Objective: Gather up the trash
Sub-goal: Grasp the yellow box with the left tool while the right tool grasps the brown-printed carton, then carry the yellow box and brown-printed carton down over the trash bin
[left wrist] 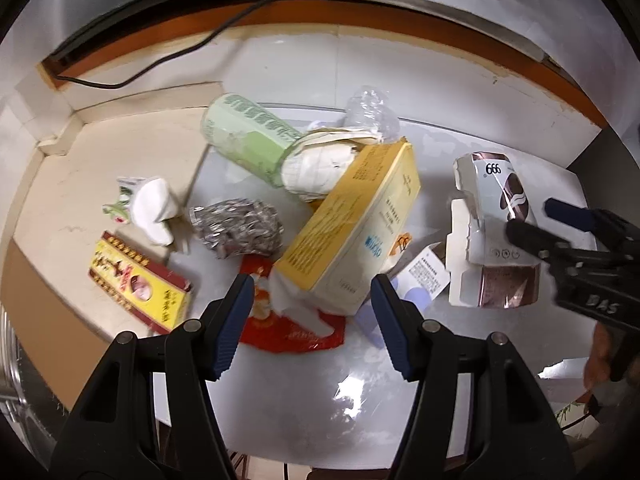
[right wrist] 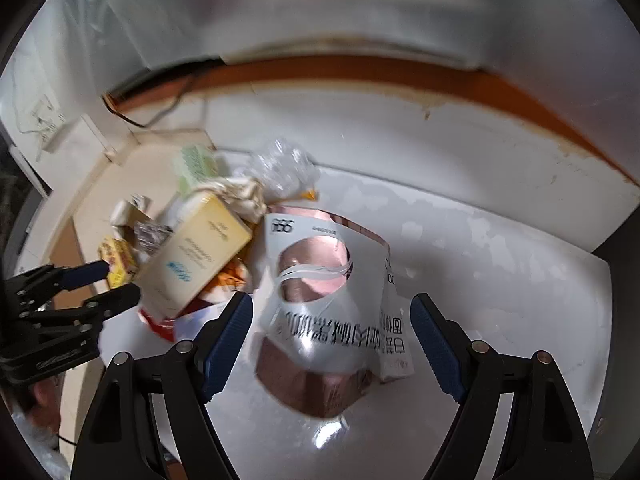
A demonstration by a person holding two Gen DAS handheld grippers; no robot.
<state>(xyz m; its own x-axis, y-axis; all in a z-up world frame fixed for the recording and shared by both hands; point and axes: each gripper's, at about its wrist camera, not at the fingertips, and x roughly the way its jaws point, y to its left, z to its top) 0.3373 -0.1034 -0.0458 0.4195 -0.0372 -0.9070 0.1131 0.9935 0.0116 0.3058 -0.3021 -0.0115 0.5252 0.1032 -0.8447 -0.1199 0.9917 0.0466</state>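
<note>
A pile of trash lies on a white table [left wrist: 304,408]. My left gripper [left wrist: 312,300] is open, its jaws on either side of the near end of a yellow box [left wrist: 352,220] that rests on a red wrapper [left wrist: 296,332]. My right gripper [right wrist: 332,320] is open, its jaws on either side of a flattened white and copper "999" carton [right wrist: 320,300]; that carton also shows in the left wrist view [left wrist: 492,224], with the right gripper [left wrist: 536,220] over it. The left gripper shows at the left of the right wrist view [right wrist: 116,284].
A green tube [left wrist: 248,140], crumpled paper [left wrist: 316,168], clear plastic [left wrist: 368,108], a foil ball [left wrist: 236,224], a white tissue [left wrist: 156,208] and a red and yellow box [left wrist: 140,280] lie around. A wall with an orange strip [left wrist: 400,16] and a black cable [left wrist: 160,64] stands behind.
</note>
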